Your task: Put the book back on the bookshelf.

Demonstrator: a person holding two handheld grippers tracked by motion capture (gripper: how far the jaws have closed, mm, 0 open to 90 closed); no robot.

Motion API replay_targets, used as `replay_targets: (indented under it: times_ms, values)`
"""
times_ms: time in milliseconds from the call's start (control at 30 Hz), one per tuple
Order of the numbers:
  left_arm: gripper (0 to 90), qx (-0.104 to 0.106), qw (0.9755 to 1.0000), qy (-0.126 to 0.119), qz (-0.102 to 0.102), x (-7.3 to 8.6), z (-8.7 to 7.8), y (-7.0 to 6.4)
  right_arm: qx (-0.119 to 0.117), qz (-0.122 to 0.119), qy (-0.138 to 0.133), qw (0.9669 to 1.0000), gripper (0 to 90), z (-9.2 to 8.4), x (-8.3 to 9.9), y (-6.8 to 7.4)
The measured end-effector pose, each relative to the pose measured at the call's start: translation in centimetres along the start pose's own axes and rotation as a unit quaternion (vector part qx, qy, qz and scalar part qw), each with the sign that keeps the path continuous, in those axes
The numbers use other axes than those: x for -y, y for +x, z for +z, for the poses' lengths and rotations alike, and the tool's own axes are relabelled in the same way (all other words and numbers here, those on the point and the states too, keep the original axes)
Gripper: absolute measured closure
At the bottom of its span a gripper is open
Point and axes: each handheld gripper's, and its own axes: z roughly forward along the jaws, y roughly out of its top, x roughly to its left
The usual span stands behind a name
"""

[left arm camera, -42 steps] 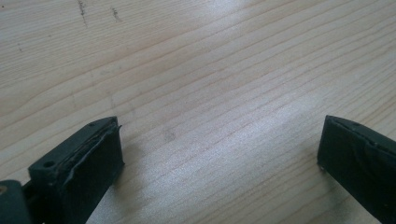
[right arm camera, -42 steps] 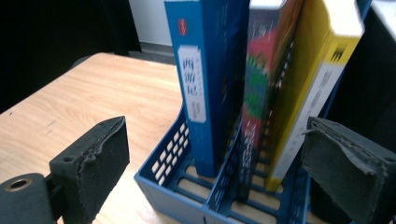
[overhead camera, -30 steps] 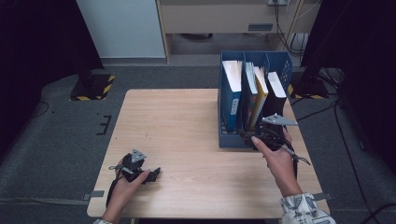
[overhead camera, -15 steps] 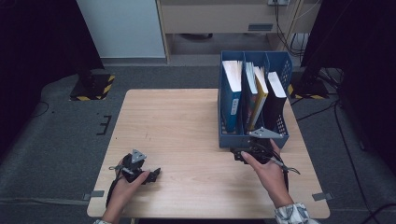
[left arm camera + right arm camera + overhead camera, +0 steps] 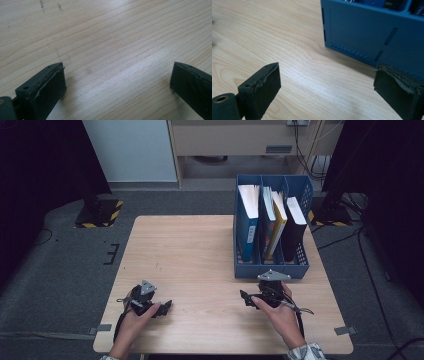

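Near the blue file rack (image 5: 270,269), whose books bear no readable writing, both grippers' fingers sit released.

Matt blue plastic file rack (image 5: 270,269), pale wood-grain table (image 5: 195,250)

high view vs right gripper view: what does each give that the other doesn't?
High view alone: the books standing in the blue file rack, the left gripper at the table's near left, both hands, and the floor around the table.

Right gripper view alone: the right gripper seen close, its jaws wide apart with nothing between them, and the slots in the rack's front wall.

Both: the wooden table, the rack, and the right gripper just short of the rack's front.
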Motion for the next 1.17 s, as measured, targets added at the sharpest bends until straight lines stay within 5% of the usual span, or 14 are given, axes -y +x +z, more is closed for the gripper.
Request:
replay_targets:
  times_ms: [467, 700, 867, 900, 1167]
  values:
    - [0.0, 0.000, 1.0000, 0.000, 0.000, 0.0, 0.0, 0.0, -0.013, -0.026, 0.045, 0.9986, 7.4, 3.5, 0.2, 2.2]
    - [0.0, 0.001, 1.0000, 0.000, 0.000, 0.0, 0.0, 0.0, 0.007, -0.020, 0.075, 0.9969, 7.7, 5.6, 0.8, 2.6]
    - [0.0, 0.002, 1.0000, 0.000, 0.002, 0.0, 0.0, 0.0, 0.022, -0.026, 0.068, 0.9971, 7.2, 6.1, 1.0, 2.8]
    - [0.0, 0.002, 1.0000, 0.000, 0.002, -0.1, 0.1, 0.0, 0.031, -0.048, 0.061, 0.9965, 3.9, 6.4, 1.3, 3.0]
    - [0.0, 0.003, 1.0000, 0.001, 0.004, -0.1, 0.1, 0.0, 0.028, -0.048, 0.047, 0.9973, 1.1, 6.8, 1.4, 3.2]
